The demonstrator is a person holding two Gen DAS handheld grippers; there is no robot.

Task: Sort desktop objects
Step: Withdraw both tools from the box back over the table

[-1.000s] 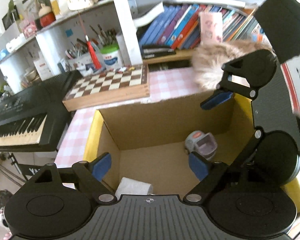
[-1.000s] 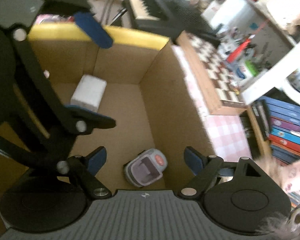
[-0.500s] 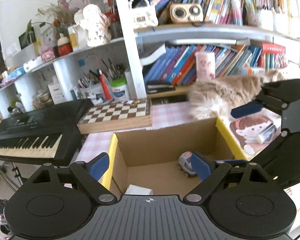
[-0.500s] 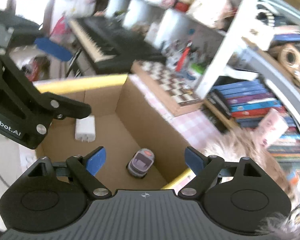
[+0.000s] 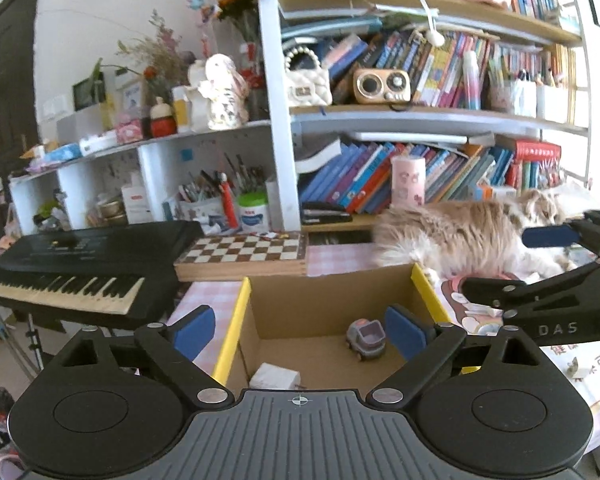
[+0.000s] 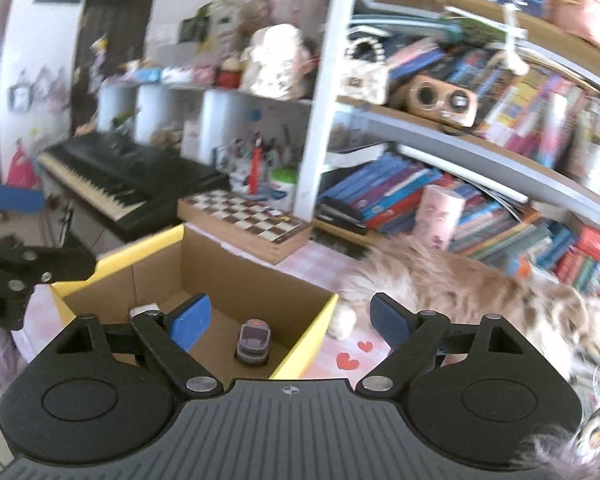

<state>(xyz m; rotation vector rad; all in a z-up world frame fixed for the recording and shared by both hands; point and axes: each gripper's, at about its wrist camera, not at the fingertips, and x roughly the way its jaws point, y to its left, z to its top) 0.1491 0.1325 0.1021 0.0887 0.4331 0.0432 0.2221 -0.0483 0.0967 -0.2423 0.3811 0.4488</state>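
Bright daylight, strong fisheye bending at edges, right wrist view motion-blurred

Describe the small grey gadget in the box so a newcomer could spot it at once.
Find the open cardboard box with yellow top edges, on the pink checked table in front of the chessboard. On its floor lie two things: a plain white block and the gadget. The gadget is the rounded grey one with a purple screen.

Cardboard box (image 5: 324,300) open-topped, access from above unobstructed. Chessboard (image 5: 244,254) stands just beyond its far wall. Keyboard (image 5: 80,264) blocks far left. Cat (image 5: 460,232) occupies tabletop right of the box.
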